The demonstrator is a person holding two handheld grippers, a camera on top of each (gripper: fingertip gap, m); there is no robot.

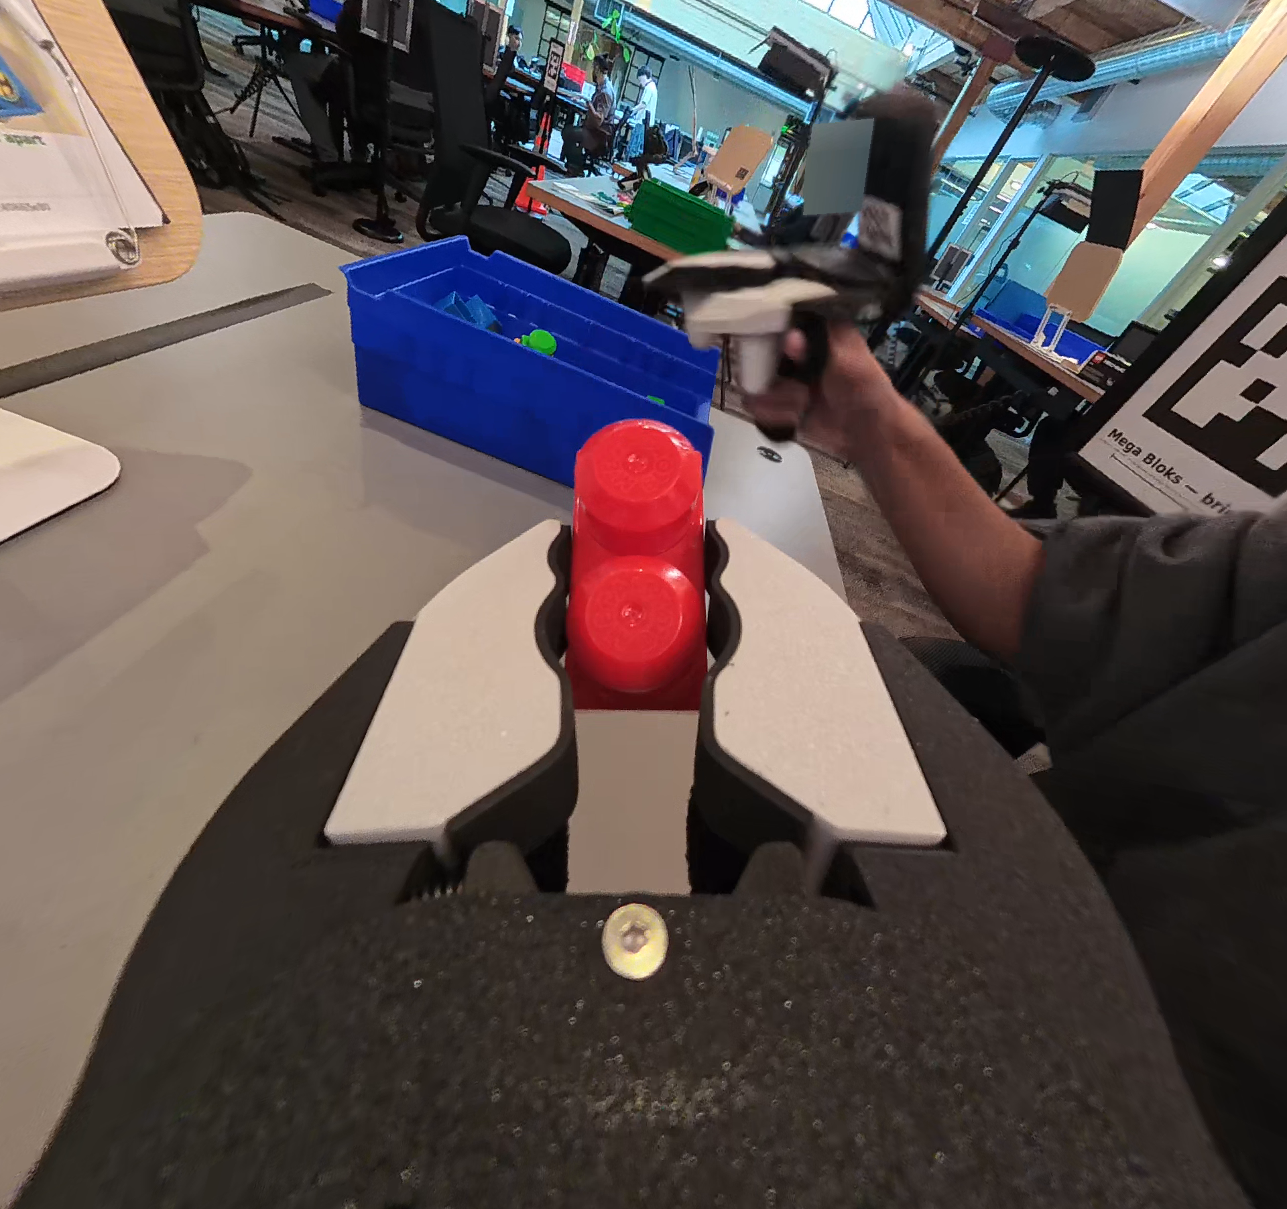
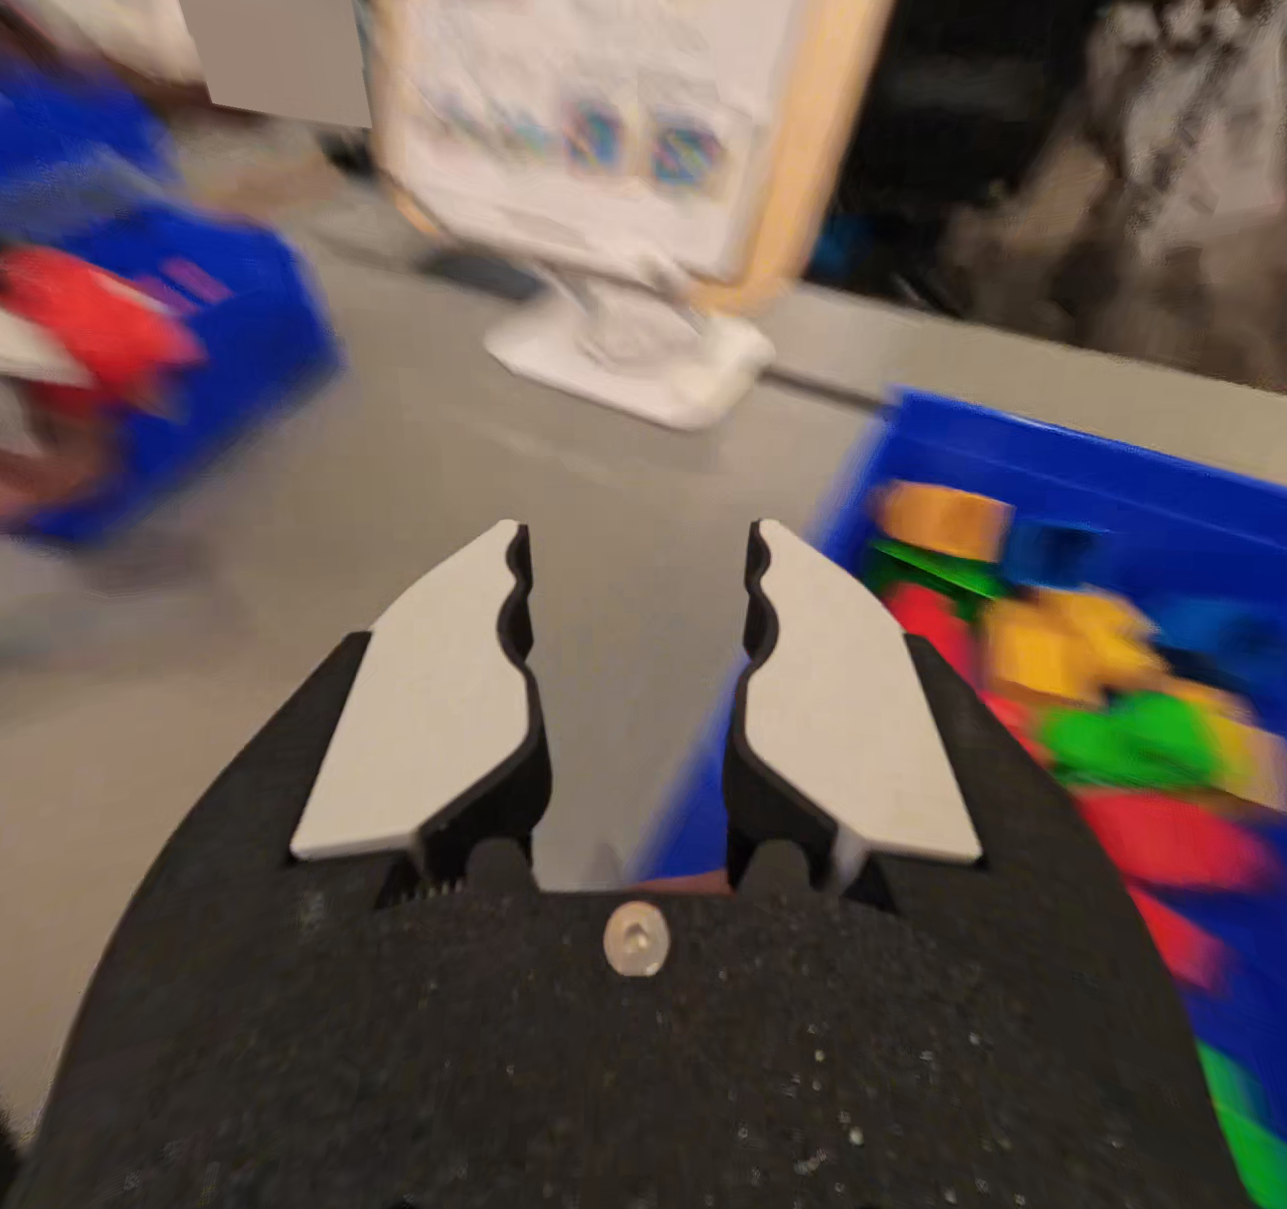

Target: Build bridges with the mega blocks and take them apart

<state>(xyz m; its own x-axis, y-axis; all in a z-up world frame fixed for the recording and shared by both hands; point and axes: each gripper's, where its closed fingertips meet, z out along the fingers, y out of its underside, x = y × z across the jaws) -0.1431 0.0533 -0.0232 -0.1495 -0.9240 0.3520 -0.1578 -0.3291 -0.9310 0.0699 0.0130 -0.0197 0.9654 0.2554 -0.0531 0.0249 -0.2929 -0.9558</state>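
While the left gripper (image 1: pixel 635 590) squeezes a red block (image 1: pixel 635 576) by its two flat sides, the block sits up in the air above the grey table (image 1: pixel 278 548). Its two round bumps point up. The fingers are closed tight on it.

The right gripper (image 2: pixel 637 590) holds nothing. Its fingers are partly open with a clear gap between them. It hangs over the table, and its view is very blurry.

A blue bin (image 2: pixel 1044 472) full of bright blocks is just to its right. Another blue bin (image 1: pixel 487 367) sits farther back.

The block looks light, hard and smooth, so it could slip. Holding the flat sides is best, not the bumps.
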